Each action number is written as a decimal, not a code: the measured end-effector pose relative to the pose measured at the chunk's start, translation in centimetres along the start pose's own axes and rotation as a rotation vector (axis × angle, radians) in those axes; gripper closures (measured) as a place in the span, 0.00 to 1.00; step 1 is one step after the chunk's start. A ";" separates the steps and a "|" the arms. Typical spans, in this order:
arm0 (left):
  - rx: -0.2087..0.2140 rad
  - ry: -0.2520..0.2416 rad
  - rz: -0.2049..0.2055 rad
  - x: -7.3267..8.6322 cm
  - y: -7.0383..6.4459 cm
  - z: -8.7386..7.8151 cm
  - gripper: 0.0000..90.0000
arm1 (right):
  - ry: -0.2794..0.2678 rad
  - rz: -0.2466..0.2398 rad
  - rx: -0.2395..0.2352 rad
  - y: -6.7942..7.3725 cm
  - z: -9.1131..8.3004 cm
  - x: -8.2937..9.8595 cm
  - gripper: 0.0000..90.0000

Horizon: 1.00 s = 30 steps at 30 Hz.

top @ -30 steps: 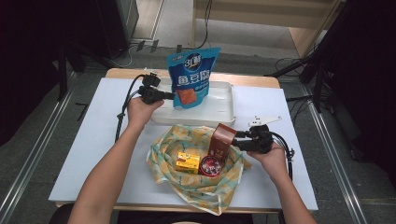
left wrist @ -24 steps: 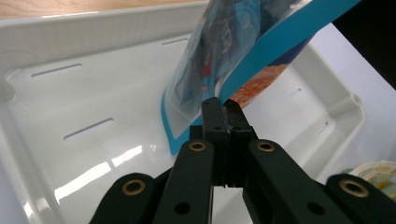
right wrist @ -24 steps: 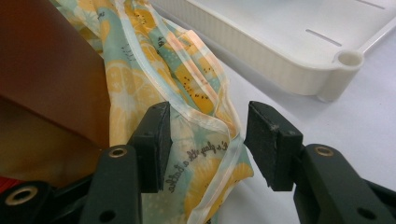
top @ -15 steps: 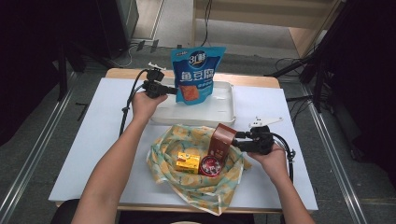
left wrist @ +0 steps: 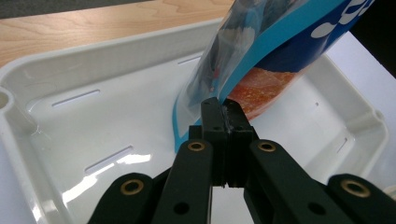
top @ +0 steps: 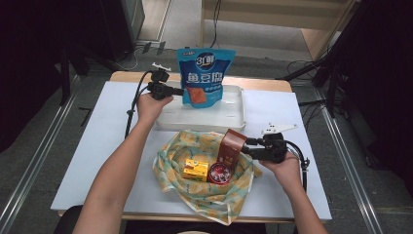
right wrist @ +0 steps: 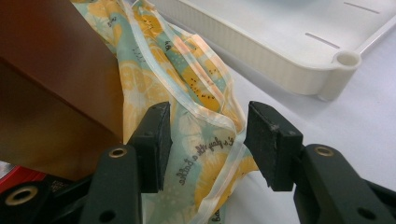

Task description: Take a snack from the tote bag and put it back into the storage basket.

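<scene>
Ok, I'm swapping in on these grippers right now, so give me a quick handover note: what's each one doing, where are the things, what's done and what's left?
Left gripper: shut on the blue snack bag, pinching its lower edge, bag upright over the white tray.
Right gripper: open, jaws either side of a fold of the lemon-print cloth bag, beside the brown box.
In the cloth bag: brown box, yellow box, red tin.
Done: snack bag lifted out.
Left: probably set it in the tray, then move the rest.

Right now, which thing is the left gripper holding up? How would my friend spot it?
Find the white tray at the table's far side. Above it, the left gripper pinches the blue snack bag by its edge. It is the lone blue thing, with big white letters and an orange window.
</scene>
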<state>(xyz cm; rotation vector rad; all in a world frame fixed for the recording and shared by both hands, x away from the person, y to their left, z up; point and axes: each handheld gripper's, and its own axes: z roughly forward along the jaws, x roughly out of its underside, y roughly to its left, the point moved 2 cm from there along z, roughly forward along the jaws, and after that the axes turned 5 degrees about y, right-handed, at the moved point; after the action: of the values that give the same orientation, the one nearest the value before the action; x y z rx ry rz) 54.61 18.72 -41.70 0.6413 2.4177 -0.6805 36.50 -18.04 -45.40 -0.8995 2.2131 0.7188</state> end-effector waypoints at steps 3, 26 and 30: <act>0.003 -0.003 -0.005 0.0 0.0 -0.3 0.98 | 0.000 0.000 0.000 0.0 0.0 0.0 0.58; 0.050 0.045 0.048 1.5 -1.0 -2.3 0.71 | 0.002 0.009 -0.003 0.2 -0.4 0.0 0.59; 0.054 0.055 0.059 2.0 -1.1 -2.5 0.70 | 0.005 0.005 -0.002 0.3 -0.5 0.0 0.59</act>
<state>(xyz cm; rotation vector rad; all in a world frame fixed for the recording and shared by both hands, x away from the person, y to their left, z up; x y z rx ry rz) 51.57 19.91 -40.69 0.7588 2.4272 -0.7149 36.12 -18.16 -45.00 -0.8982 2.2201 0.7219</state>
